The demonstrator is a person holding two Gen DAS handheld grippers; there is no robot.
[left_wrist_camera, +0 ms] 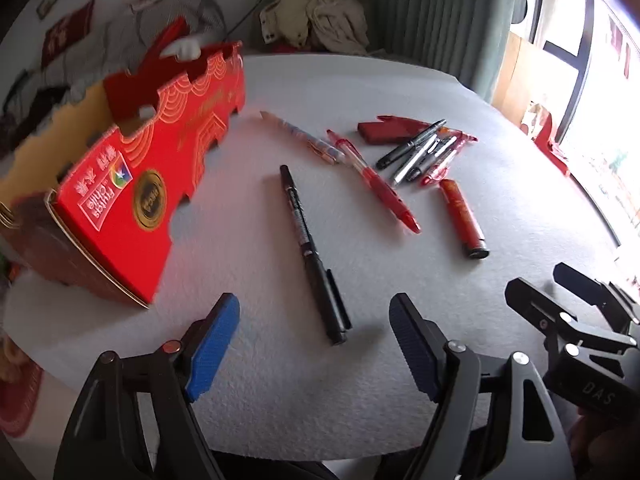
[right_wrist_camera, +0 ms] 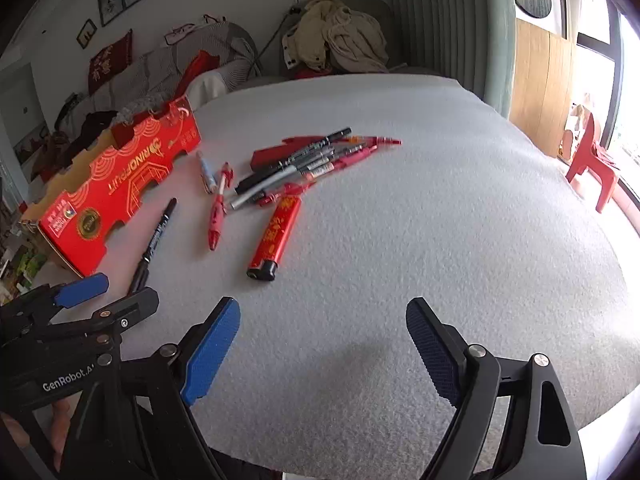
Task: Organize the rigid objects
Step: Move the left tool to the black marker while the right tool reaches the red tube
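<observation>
A black marker (left_wrist_camera: 314,256) lies on the white table cover, its near end just beyond my open, empty left gripper (left_wrist_camera: 316,320); it also shows in the right wrist view (right_wrist_camera: 154,240). A red pen (left_wrist_camera: 374,182) (right_wrist_camera: 219,208), a red lighter (left_wrist_camera: 464,218) (right_wrist_camera: 276,236), a light patterned pen (left_wrist_camera: 302,138) (right_wrist_camera: 206,172) and a pile of several pens (left_wrist_camera: 424,152) (right_wrist_camera: 308,162) lie further out. A red open box (left_wrist_camera: 132,176) (right_wrist_camera: 112,192) stands at the left. My right gripper (right_wrist_camera: 322,332) is open and empty over bare cover, right of the left gripper (right_wrist_camera: 80,296).
A flat red case (left_wrist_camera: 384,130) (right_wrist_camera: 272,154) lies behind the pen pile. The round table's edge (right_wrist_camera: 592,216) curves at the right. A sofa with clothes (right_wrist_camera: 336,40) stands behind the table, and a red plastic chair (right_wrist_camera: 592,164) stands near the window.
</observation>
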